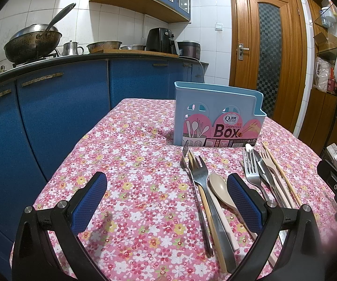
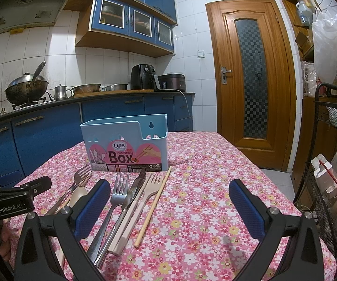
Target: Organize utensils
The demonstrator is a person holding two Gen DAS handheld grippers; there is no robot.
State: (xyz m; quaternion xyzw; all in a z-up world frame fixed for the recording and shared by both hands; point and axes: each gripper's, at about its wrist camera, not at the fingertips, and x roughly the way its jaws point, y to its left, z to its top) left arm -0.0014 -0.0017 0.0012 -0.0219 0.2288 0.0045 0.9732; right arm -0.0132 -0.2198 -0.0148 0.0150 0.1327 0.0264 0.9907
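Note:
A light blue chopsticks box [image 1: 215, 117] [image 2: 126, 145] stands upright on the floral tablecloth [image 1: 133, 164], its inside hidden. In front of it lie two loose groups of utensils. The left group holds steel forks [image 1: 199, 168] [image 2: 81, 175], a wooden chopstick [image 1: 209, 220] and a beige spoon [image 1: 220, 185] [image 2: 78, 194]. The right group holds a steel fork [image 2: 119, 187], a knife [image 2: 135, 185], a beige fork [image 2: 152, 185] and a chopstick [image 2: 156, 201]. My left gripper [image 1: 166, 175] hovers open left of the spoon. My right gripper [image 2: 169, 182] is open over bare cloth, right of that chopstick.
Blue kitchen cabinets [image 1: 63, 117] with a wok [image 1: 32, 42] on top run along the left, close to the table's left edge. A wooden door [image 2: 250, 82] stands behind. A black wire rack [image 2: 327, 187] crowds the table's right side.

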